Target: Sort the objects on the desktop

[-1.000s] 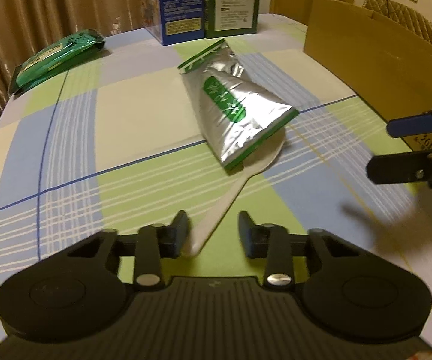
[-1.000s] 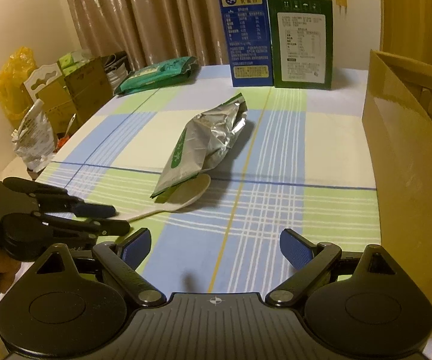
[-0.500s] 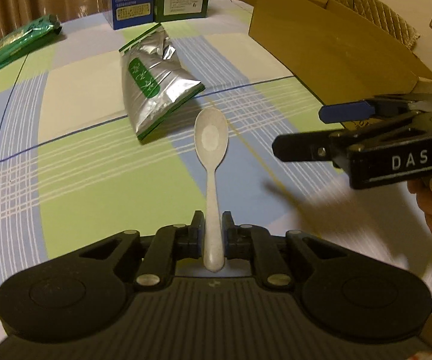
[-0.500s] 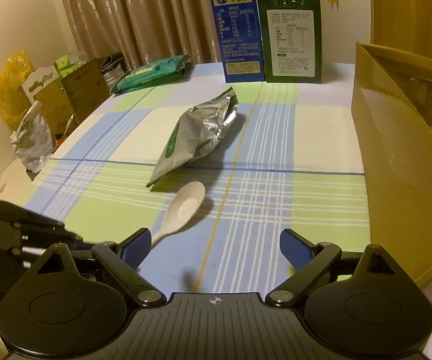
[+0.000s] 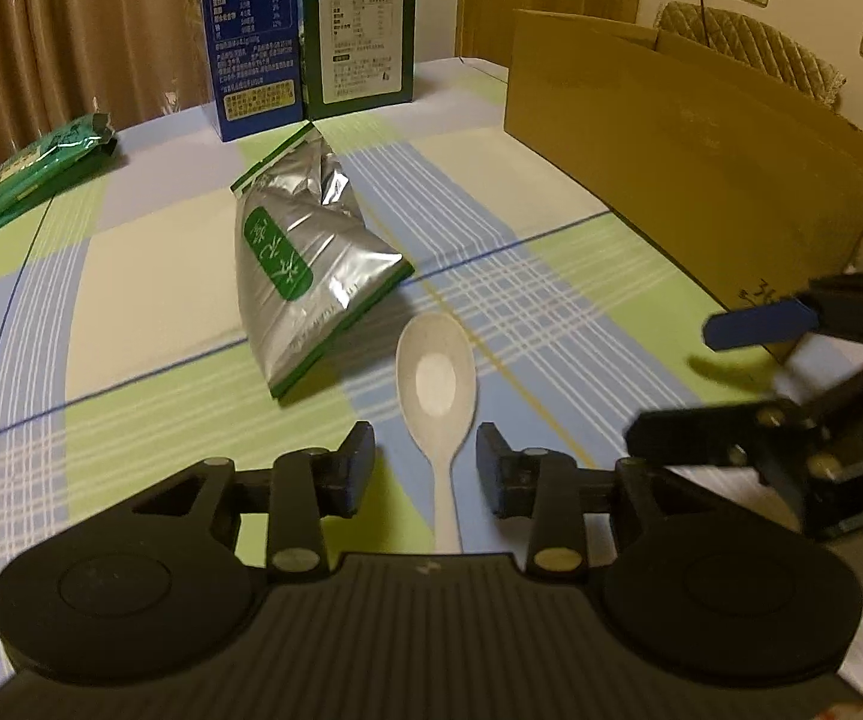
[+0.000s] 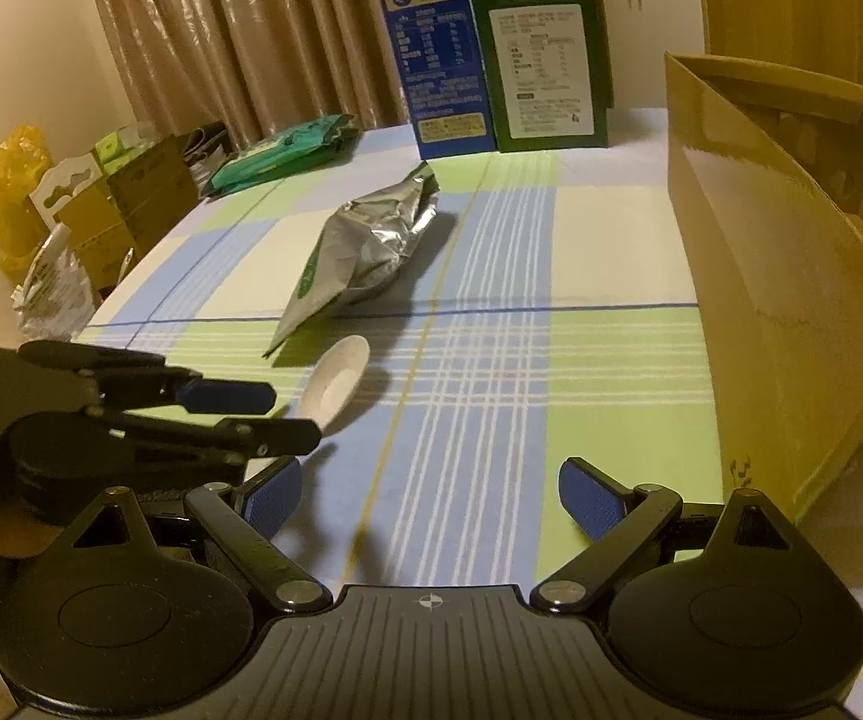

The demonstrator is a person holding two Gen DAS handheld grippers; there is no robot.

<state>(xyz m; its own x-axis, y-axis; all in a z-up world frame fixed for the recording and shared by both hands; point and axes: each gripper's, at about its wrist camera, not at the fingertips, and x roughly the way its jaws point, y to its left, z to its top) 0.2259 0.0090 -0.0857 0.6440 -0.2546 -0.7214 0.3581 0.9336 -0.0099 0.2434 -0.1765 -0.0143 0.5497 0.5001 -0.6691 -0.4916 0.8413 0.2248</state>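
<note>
A white plastic spoon [image 5: 437, 372] points its bowl away from me, its handle running back between the jaws of my left gripper [image 5: 425, 462]. Those jaws are opening, and both pads stand clear of the handle. In the right wrist view the spoon [image 6: 335, 381] shows just beyond the left gripper [image 6: 263, 420], which hides the handle. A crumpled silver pouch [image 5: 305, 276] with a green label lies just past the spoon. My right gripper [image 6: 431, 498] hangs wide open over the checked cloth with nothing in it, to the right of the spoon [image 5: 719, 378].
A large open cardboard box [image 6: 779, 276] stands along the table's right side. A blue carton [image 5: 251, 30] and a green carton [image 5: 359, 24] stand upright at the far edge. A green packet [image 5: 35, 174] lies far left. Boxes and bags [image 6: 71, 222] sit beyond the left edge.
The left gripper shut on the spoon's handle and pulled the spoon out from under the silver pouch. Its jaws have now parted off the handle. The right gripper stayed wide open.
</note>
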